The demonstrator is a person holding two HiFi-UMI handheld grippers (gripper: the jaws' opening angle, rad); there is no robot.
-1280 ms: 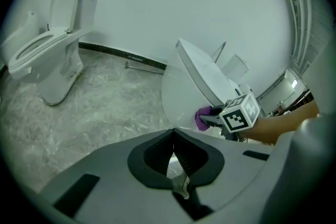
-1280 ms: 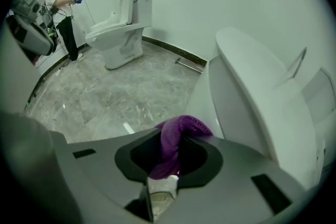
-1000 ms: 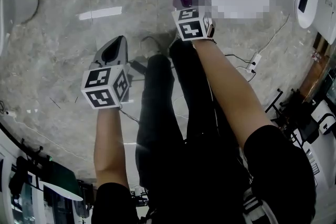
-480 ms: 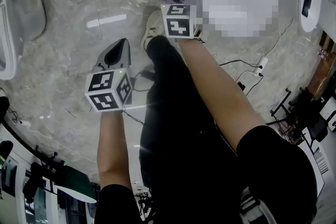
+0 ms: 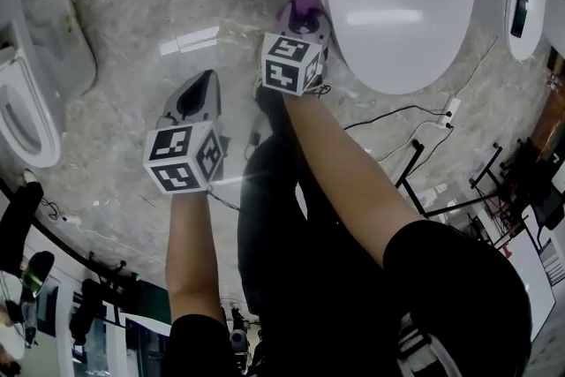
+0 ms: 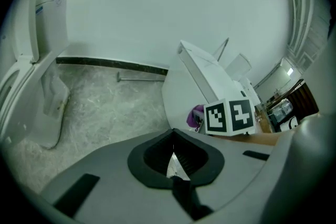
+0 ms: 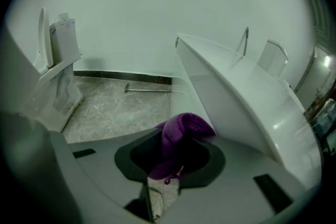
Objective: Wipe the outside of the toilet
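Observation:
A white toilet (image 5: 397, 4) with its lid down fills the top of the head view. My right gripper (image 5: 305, 24) is shut on a bunched purple cloth (image 5: 303, 11), which sits against the bowl's left outer side. In the right gripper view the cloth (image 7: 181, 128) bulges from the right gripper (image 7: 176, 150), with the toilet's wall (image 7: 236, 97) just to its right. My left gripper (image 5: 196, 91) hangs over the stone floor, left of the toilet, shut and empty. In the left gripper view the left gripper (image 6: 174, 152) points toward the toilet (image 6: 178, 92).
A second white toilet (image 5: 26, 101) with its seat raised stands at the left, also a second toilet (image 7: 58, 60) in the right gripper view. A power strip with its cable (image 5: 450, 110) lies on the floor right of the bowl. Black stands (image 5: 441, 190) and a wall unit (image 5: 521, 9) are at the right.
The right gripper with the cloth has shifted left and closer to the bowl's side. The left gripper has hardly moved. The view swung, bringing the second toilet in at the left.

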